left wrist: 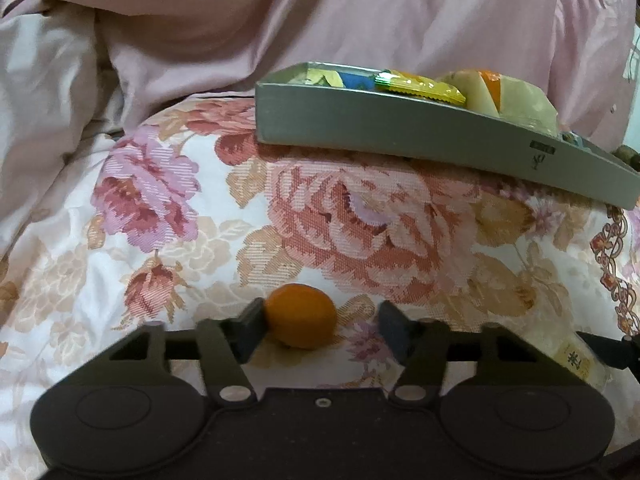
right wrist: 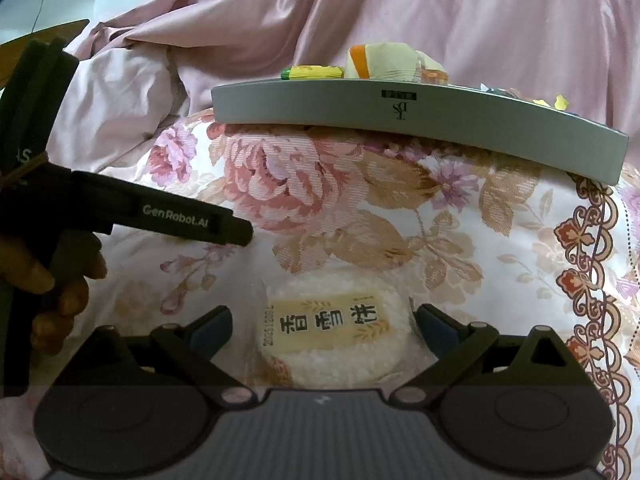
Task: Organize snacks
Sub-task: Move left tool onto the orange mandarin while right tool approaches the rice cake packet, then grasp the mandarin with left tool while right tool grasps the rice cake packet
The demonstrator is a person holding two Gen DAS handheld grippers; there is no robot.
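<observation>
A small round orange snack (left wrist: 300, 316) lies on the floral bedspread between the fingers of my left gripper (left wrist: 320, 320). The left pad touches it; the right pad stands a gap away, so the gripper is open. In the right wrist view a round white rice cracker in a clear wrapper with a printed label (right wrist: 332, 328) lies between the wide-spread fingers of my right gripper (right wrist: 324, 316), which is open. Beyond both sits a grey tray (left wrist: 400, 128) (right wrist: 400, 116) holding several wrapped snacks, among them a yellow packet (left wrist: 420, 86) and a cream and orange pack (right wrist: 384, 62).
The bedspread (left wrist: 360, 220) bulges under the tray, which tilts a little. A crumpled pink quilt (left wrist: 240, 20) fills the back. The left gripper's body (right wrist: 160, 216) and a hand (right wrist: 48, 280) show at the right wrist view's left edge.
</observation>
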